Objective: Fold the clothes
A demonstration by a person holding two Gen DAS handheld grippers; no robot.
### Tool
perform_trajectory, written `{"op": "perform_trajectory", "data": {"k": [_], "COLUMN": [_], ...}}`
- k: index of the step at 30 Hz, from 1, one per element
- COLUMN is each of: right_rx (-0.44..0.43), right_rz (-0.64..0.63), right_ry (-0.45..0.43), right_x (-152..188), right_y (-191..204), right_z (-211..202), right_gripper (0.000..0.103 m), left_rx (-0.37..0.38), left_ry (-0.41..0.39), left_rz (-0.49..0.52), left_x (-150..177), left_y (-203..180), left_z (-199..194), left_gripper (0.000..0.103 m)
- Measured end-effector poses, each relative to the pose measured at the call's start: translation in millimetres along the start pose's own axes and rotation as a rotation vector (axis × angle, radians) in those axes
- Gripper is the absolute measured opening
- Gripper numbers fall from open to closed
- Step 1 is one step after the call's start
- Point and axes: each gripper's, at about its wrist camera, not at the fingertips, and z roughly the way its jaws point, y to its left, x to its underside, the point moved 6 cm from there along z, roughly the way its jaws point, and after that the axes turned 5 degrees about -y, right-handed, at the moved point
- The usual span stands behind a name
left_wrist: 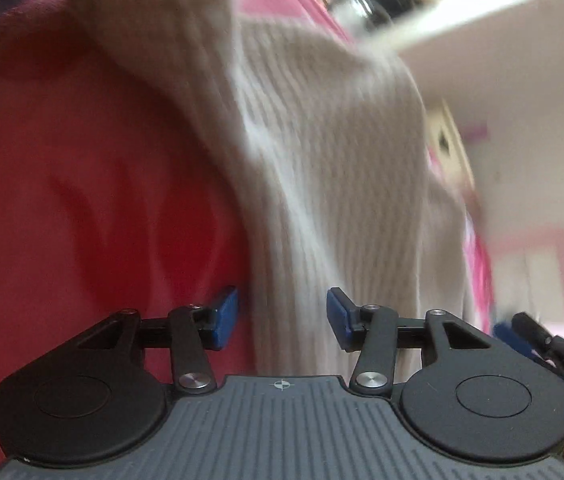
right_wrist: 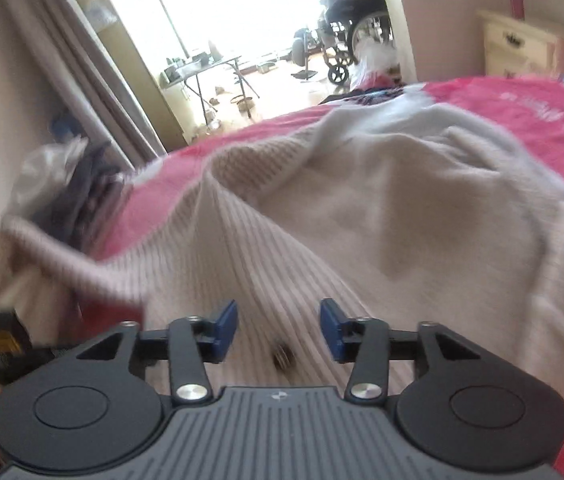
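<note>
Sweater (right_wrist: 362, 208) lies rumpled on the pink bed (right_wrist: 522, 120); left gripper (left_wrist: 282, 316) and right gripper (right_wrist: 279, 330) both gape, holding nothing.

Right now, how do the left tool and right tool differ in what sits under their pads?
The left tool straddles the edge of the beige knit sweater, one pad over the red cover; the right tool has only sweater under it. A dark button lies between the right tool's pads; none shows at the left tool. Both are open, pads apart, gripping nothing.
</note>
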Motion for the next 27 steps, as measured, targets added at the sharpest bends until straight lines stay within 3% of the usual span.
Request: {"op": "perform_trajectory", "data": {"k": [6,11,16,24,26,27], "right_rx": [-0.041,-0.05,-0.076,-0.217,-0.276,-0.291], "right_rz": [0.35,0.603,0.613,0.584,0.548,0.517], "right_ry": [0.024,-0.005,-0.009,-0.07,-0.078,-0.074], "right_x": [-54.4,-80.1,-99.7,-104.7,-98.1,-94.6], "right_y": [-34.5,-69.6,-77.2,-73.2,-67.7,-64.9], "right_z": [89.3,154.6,214.2,277.7,277.4,275.2], "right_gripper": [0.056,0.059,0.068,0.075,0.073,0.06], "left_rx": [-0.02,-0.043,-0.035,-0.012,-0.008,-0.006], "left_ry": [-0.118,-0.153,-0.161,-0.186,-0.192,-0.195], "left_rz": [-0.013,0.052,0.092,0.124,0.128,0.125], "left_x": [-14.4,-17.1,-13.1,-9.4,-9.2,-9.5], "left_y": [0.9,2.1,1.5,3.4,3.3,3.5], "left_z": [18.4,17.8,19.5,16.0,16.0,15.9], "left_gripper": [0.047,0.046,0.045,0.045,0.045,0.045]}}
